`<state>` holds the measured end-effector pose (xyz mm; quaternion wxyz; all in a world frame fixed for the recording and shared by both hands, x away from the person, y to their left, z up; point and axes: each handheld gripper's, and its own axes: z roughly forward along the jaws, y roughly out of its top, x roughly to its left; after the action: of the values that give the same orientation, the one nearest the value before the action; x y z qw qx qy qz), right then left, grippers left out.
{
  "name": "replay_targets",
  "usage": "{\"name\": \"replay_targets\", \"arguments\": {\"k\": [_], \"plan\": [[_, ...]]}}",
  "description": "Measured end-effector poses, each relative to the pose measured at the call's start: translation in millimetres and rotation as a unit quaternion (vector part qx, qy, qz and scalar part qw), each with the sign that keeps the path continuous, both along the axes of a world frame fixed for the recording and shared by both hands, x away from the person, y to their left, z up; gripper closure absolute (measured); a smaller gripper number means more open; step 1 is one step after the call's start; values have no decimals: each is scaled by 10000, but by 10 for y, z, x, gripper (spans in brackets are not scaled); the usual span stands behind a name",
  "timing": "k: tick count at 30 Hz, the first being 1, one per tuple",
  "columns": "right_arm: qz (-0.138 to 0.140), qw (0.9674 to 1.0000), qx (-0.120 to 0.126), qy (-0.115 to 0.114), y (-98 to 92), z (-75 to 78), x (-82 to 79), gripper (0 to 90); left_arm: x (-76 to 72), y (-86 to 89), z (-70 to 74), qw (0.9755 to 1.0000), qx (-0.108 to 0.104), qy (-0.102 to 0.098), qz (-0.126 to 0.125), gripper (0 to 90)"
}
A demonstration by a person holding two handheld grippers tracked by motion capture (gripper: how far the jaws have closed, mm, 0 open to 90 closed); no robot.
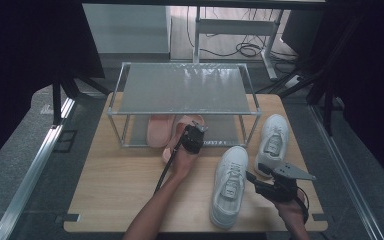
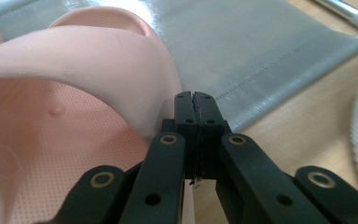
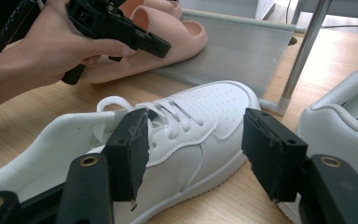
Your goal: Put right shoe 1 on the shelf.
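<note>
On the desk [image 1: 120,195], my left gripper [image 1: 194,137] sits at the front edge of the shoe rack [image 1: 185,90], right over the pink slipper [image 1: 177,131] that lies half on the rack's lower shelf [image 1: 225,131], heel end out on the wood. From the left gripper view its jaws are shut tight, pad against pad, nothing between them; the slipper's strap [image 2: 88,70] is just to their left, touching or nearly so, can't tell which. A second pink slipper [image 1: 159,130] lies beside the first, further in on the lower shelf. The rack's top shelf [image 1: 185,90] is a bare grey sheet.

My right gripper [image 1: 262,184] is low at the right front of the desk, jaws standing wide apart. In the right gripper view they frame the near white sneaker [image 3: 177,135], one pad at the laces side, the other past the outer sole, neither pressing on it. That sneaker lies on the desk, toe toward the rack, between my two hands. The other white sneaker [image 1: 272,142] stands just right of it, by the rack's right front leg [image 3: 303,60], apart from both grippers.

In the right gripper view the left hand [image 3: 51,42] wraps the left gripper [image 3: 161,46] over the slipper [image 3: 168,46].
</note>
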<state>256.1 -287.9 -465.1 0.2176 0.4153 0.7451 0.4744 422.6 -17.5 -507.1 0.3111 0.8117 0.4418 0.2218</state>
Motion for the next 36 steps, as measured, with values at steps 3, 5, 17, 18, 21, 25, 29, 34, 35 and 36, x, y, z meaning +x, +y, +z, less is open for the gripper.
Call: {"name": "replay_targets", "arguments": {"k": [3, 5, 17, 18, 21, 25, 29, 34, 35, 36], "plan": [[-13, 10000, 7, -6, -7, -1, 4, 416, 51, 5, 0, 9999, -99, 56, 39, 899], [-12, 10000, 6, 1, -6, -3, 4, 416, 52, -5, 2, 9999, -76, 78, 36, 880], [-10, 10000, -13, -18, -1, 8, -3, 416, -325, 268, 277, 9971, -668, -111, -343, 867], [-8, 10000, -11, -22, 5, 7, -2, 416, -361, 300, 295, 9968, -692, -126, -368, 869], [-3, 10000, -23, -15, 14, 5, -2, 416, -532, 452, 334, 9951, -825, -153, -516, 875], [-21, 10000, -26, -16, 8, 4, 1, 416, -710, 622, 330, 9933, -941, -164, -649, 890], [-32, 10000, -21, -10, 2, 4, 2, 416, -846, 768, 296, 9924, -1011, -129, -695, 894], [-29, 10000, -15, -12, 7, 6, -1, 416, -980, 935, 220, 9906, -1136, -19, -765, 895], [-26, 10000, -18, -16, 7, 6, 0, 416, -1008, 970, 203, 9902, -1169, -18, -761, 896], [-28, 10000, -21, -14, 8, 5, 2, 416, -1024, 991, 196, 9903, -1165, -17, -762, 896]]}}
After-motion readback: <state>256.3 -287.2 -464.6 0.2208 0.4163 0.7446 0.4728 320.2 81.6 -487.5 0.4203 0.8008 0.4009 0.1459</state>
